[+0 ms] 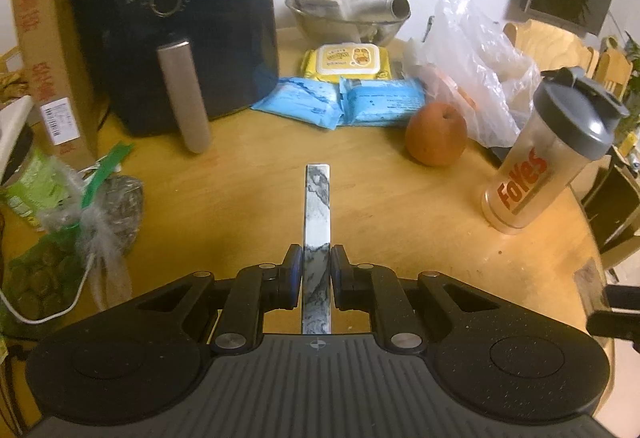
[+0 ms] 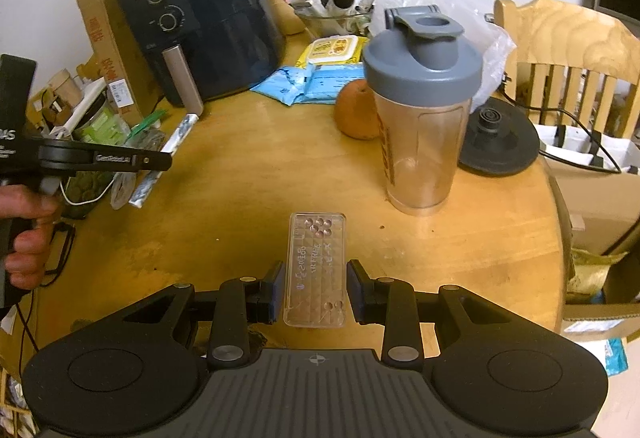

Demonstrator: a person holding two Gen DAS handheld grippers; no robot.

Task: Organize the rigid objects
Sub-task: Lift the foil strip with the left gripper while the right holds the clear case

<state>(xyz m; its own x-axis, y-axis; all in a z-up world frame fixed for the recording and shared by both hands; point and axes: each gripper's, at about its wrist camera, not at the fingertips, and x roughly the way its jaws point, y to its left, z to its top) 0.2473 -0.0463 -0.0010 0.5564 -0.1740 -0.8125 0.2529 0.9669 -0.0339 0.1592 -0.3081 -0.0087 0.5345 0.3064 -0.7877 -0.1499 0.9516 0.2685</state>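
Note:
My left gripper (image 1: 316, 258) is shut on a long, flat marbled bar (image 1: 317, 205), which points away from me above the round wooden table (image 1: 248, 197). The right wrist view shows that gripper (image 2: 164, 159) at the left in a person's hand (image 2: 28, 234), with the bar (image 2: 178, 133) slanting across its jaws. My right gripper (image 2: 316, 278) is shut on a clear plastic case (image 2: 318, 250) that has handwriting and a few small round beads inside. It is held just above the table's near side. A shaker bottle (image 2: 422, 117) with a grey lid stands upright just beyond it.
A black air fryer (image 1: 176, 25) and a cardboard box (image 1: 40, 49) stand at the back left. An orange fruit (image 1: 436, 133), blue and yellow wipe packs (image 1: 340, 97), a steel bowl (image 1: 344, 17) and plastic bags (image 1: 476, 77) crowd the back. Snack bags (image 1: 60, 222) lie at the left. A kettle base (image 2: 498, 141) and a chair (image 2: 568, 69) are at the right.

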